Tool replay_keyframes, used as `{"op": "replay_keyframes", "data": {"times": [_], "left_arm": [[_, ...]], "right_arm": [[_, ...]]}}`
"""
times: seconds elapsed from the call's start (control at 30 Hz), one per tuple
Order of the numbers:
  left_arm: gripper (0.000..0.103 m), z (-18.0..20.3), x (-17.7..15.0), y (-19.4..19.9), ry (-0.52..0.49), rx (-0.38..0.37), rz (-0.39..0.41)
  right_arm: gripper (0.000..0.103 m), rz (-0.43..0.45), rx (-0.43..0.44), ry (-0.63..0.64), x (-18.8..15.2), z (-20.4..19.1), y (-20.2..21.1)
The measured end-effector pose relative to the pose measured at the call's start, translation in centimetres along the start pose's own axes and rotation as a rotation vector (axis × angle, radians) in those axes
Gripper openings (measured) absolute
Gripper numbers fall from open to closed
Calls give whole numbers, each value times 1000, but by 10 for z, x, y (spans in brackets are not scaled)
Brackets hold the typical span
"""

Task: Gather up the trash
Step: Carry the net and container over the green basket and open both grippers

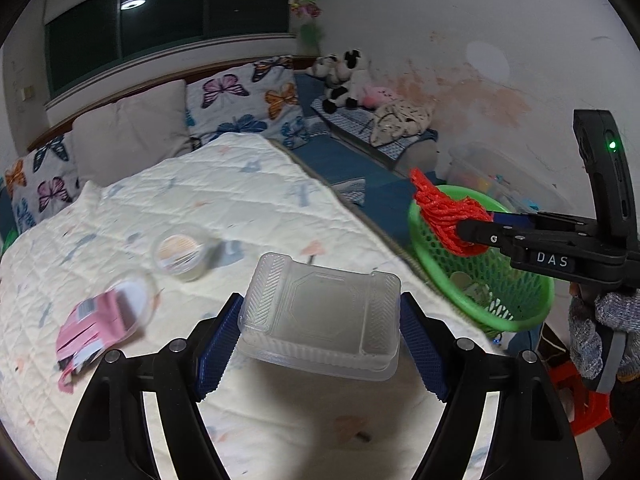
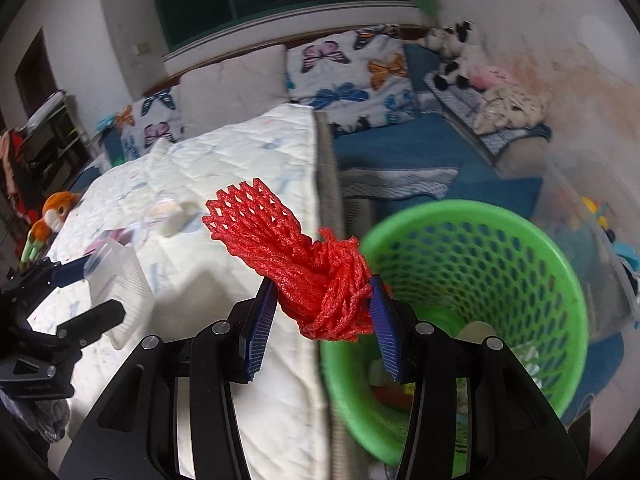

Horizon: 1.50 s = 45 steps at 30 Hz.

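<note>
A red foam net (image 2: 296, 264), light, soft and springy, is bunching where the right gripper (image 2: 324, 320) is pinching its knotted end at the green basket (image 2: 552, 264) rim. The left gripper (image 1: 320, 340) is clamping a clear, thin, probably crushable plastic box (image 1: 320, 312) by its sides above the quilt (image 1: 200, 200), where a cup (image 1: 182, 254) and pink wrapper (image 1: 100, 324) are lying.
</note>
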<state>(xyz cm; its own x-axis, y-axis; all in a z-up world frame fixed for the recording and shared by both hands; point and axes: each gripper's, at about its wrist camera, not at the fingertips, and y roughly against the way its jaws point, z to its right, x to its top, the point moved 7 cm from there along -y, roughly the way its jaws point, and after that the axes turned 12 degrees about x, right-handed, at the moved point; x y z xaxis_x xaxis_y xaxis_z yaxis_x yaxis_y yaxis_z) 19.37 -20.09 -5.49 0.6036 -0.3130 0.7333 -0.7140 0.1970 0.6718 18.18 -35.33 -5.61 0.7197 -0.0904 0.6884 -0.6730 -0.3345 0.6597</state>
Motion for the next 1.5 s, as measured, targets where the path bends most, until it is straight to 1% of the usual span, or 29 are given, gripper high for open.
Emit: {"op": "replay_keyframes", "data": {"times": [0.23, 0.3, 0.33, 0.37, 0.4, 0.47, 0.53, 0.8, 1.1, 1.17, 1.23, 1.4, 1.5], "left_arm": [[75, 33, 15, -7, -45, -33, 3], [75, 43, 19, -10, -57, -44, 2], [75, 49, 21, -11, -65, -49, 2], [75, 54, 23, -12, -73, -54, 1], [75, 58, 24, -13, -79, -57, 1], [75, 69, 26, -16, -96, -65, -1], [75, 80, 27, -18, -111, -74, -5], [75, 123, 35, -30, -165, -109, -16], [77, 163, 37, -50, -177, -152, -63], [80, 169, 37, -52, -176, -160, -73], [86, 173, 37, -53, -173, -168, -71], [88, 175, 38, -48, -163, -187, -64], [88, 168, 37, -42, -156, -177, -51]], "right_arm": [[52, 11, -56, -80, -7, 48, 16], [55, 13, -70, -102, -9, 60, 20], [61, 14, -77, -114, -10, 65, 22], [65, 17, -84, -130, -11, 71, 25], [66, 22, -88, -139, -12, 75, 27], [71, 28, -98, -156, -14, 83, 31], [73, 36, -99, -176, -17, 90, 36], [74, 74, -119, -215, -23, 110, 60], [74, 119, -126, -245, -26, 122, 87], [74, 123, -124, -248, -27, 124, 90], [74, 129, -121, -254, -29, 124, 93], [74, 129, -111, -255, -30, 121, 94], [74, 126, -100, -243, -28, 114, 93]]}}
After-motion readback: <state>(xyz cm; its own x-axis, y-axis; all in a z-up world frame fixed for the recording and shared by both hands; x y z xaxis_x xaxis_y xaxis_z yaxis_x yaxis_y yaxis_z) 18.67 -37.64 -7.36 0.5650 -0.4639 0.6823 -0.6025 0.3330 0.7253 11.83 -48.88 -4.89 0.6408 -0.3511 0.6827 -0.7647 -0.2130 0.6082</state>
